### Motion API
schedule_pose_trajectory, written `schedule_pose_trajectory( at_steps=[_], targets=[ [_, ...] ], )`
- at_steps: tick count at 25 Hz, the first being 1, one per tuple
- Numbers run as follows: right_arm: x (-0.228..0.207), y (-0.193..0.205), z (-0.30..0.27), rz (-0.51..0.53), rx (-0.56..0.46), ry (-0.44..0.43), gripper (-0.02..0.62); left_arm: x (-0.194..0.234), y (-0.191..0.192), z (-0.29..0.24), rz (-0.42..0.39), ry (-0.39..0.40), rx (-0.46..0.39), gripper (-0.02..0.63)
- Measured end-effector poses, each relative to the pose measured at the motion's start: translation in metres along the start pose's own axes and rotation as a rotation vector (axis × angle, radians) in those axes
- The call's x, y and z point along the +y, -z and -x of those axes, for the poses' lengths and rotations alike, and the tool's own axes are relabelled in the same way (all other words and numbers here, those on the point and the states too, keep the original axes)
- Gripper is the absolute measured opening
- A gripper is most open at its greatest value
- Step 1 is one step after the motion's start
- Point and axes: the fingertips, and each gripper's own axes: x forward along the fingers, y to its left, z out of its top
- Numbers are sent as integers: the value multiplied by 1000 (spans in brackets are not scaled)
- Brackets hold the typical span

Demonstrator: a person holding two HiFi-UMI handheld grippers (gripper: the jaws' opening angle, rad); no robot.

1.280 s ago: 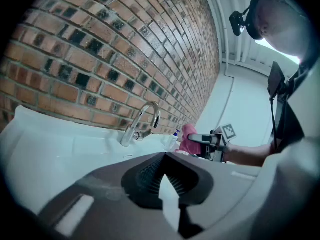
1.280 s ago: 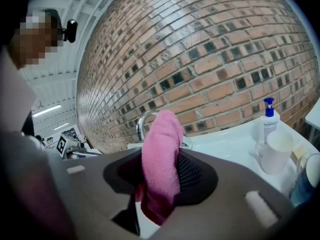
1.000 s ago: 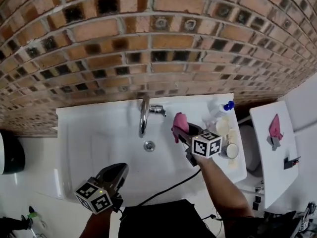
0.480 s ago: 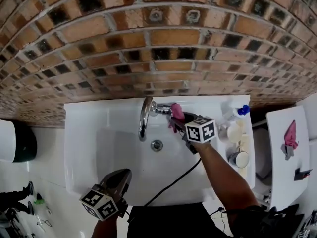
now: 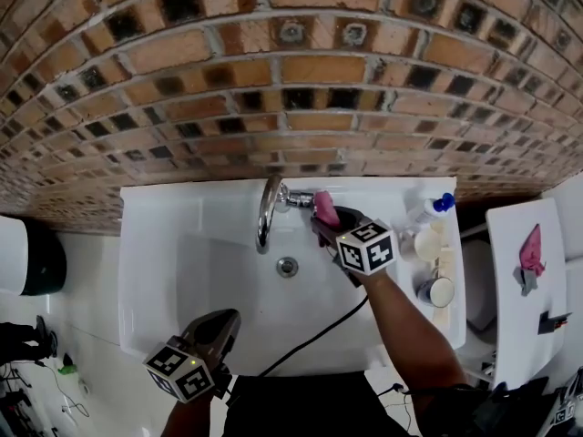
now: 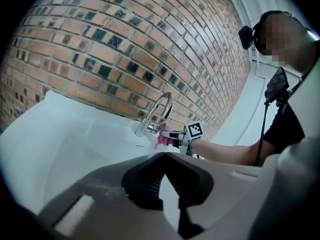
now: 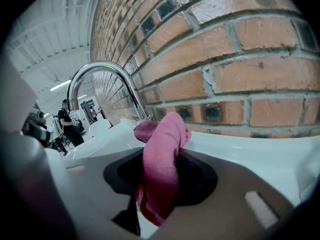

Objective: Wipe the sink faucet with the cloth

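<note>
A curved chrome faucet [image 5: 266, 209] stands at the back of the white sink [image 5: 164, 244], with its side handle [image 5: 296, 198] pointing right. My right gripper [image 5: 324, 217] is shut on a pink cloth [image 5: 325, 207] and presses it against that handle. In the right gripper view the cloth [image 7: 162, 169] hangs between the jaws, its top touching the faucet's [image 7: 100, 71] base. My left gripper [image 5: 221, 321] hovers at the sink's front edge, jaws together and holding nothing. In the left gripper view the faucet [image 6: 159, 111] and the cloth [image 6: 163, 139] show far ahead of the gripper [image 6: 165, 155].
A brick wall rises right behind the sink. A blue-capped bottle [image 5: 430, 208] and a round jar [image 5: 434, 291] stand on the sink's right ledge. A second pink cloth [image 5: 528, 248] lies on a white surface at the far right. A dark bin [image 5: 41, 258] sits left. A black cable [image 5: 319, 335] crosses the basin.
My right gripper carried the pink cloth left and toward the wall, from beside the basin's right side to the faucet handle. The left gripper stayed at the front edge.
</note>
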Motion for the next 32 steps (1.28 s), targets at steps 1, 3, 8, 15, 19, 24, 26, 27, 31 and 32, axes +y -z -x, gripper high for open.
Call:
schedule_pose_trajectory(
  at_steps=[1, 3, 8, 15, 19, 24, 26, 27, 31, 32],
  targets=[
    [4, -1, 4, 0, -8, 0, 158, 0, 0, 1, -2, 3, 1, 6],
    [8, -5, 10, 6, -22, 7, 157, 0, 0, 2, -4, 9, 3, 6],
    [19, -13, 24, 77, -42, 48, 156, 2, -5, 3, -11, 29, 4, 6],
    [44, -26, 47, 134, -82, 40, 156, 6, -11, 2, -35, 72, 15, 6],
    [68, -24, 51, -87, -172, -56, 156, 13, -12, 1, -31, 82, 17, 6],
    [69, 13, 7, -306, -151, -79, 156, 21, -11, 4, -14, 86, 25, 6],
    [58, 25, -14, -435, -150, -75, 156, 25, -10, 10, -12, 77, 32, 6],
    [52, 31, -25, -521, -156, -82, 156, 27, -10, 14, -9, 70, 36, 6],
    [38, 44, -50, -844, -202, -120, 156, 35, -9, 26, 18, 31, 50, 6],
    [36, 45, -54, -900, -211, -124, 156, 38, -7, 28, 18, 29, 51, 6]
  ],
)
